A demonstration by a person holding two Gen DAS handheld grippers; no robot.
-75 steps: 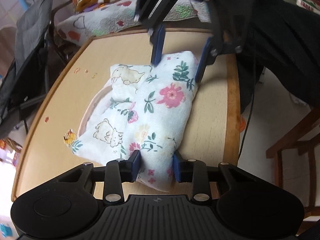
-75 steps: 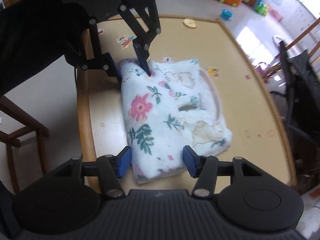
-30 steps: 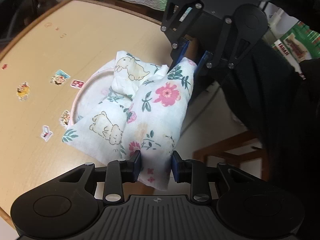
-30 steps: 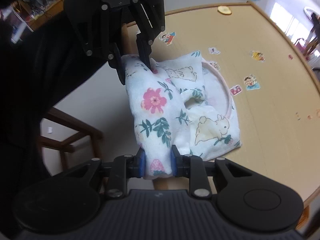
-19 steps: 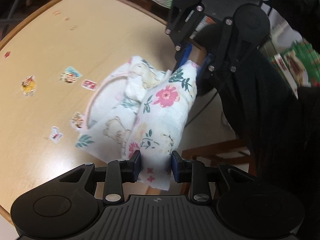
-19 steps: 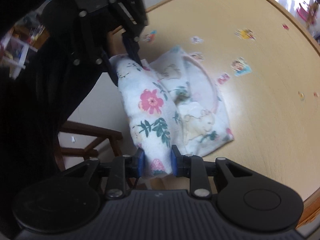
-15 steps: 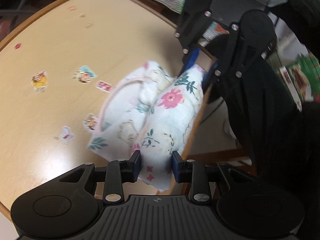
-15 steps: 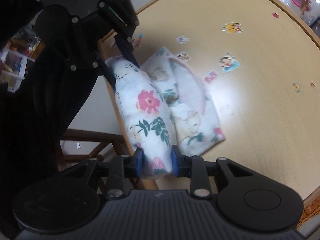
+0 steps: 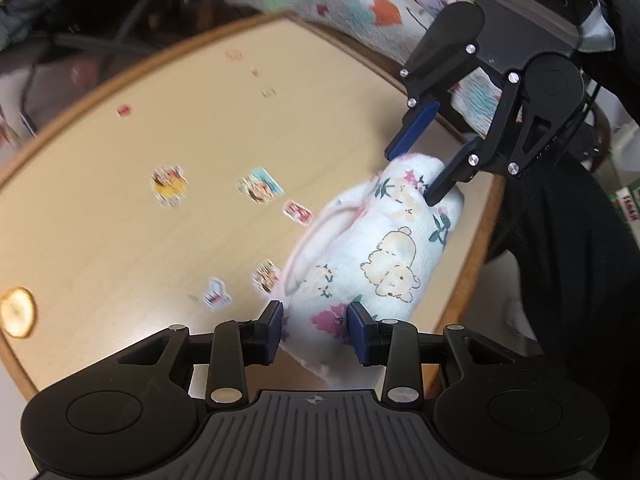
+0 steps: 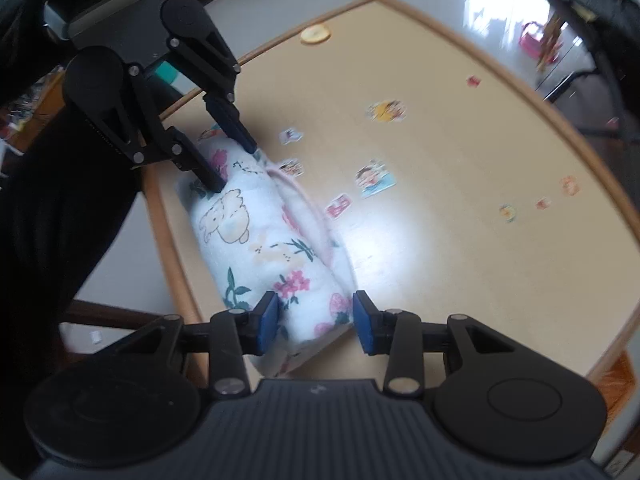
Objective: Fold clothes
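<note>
Left wrist view: the garment (image 9: 384,256) lies as a soft, plump roll on the right part of the worktop (image 9: 168,132), close to its right edge. It is white fleecy cloth printed with bears and pink flowers, with a pale pink band curving along its left side. The left tool (image 9: 316,326) has just been opening — the roll's near end sits between its blue pads, which look parted from the cloth, so released. At the far end the right tool (image 9: 430,172) stands spread over the roll.

Right wrist view: the roll runs along the left edge of the worktop (image 10: 460,208), a smooth pale wood top with a raised rim and small stickers (image 10: 374,178). The right tool (image 10: 316,322) has likewise just been opening, with a gap at each pad; the left tool (image 10: 230,162) is at the far end.

Risk, as I judge it: the springy roll could unfurl once let go, or a pad could snag the nap on withdrawal and drag it off the nearby edge.
</note>
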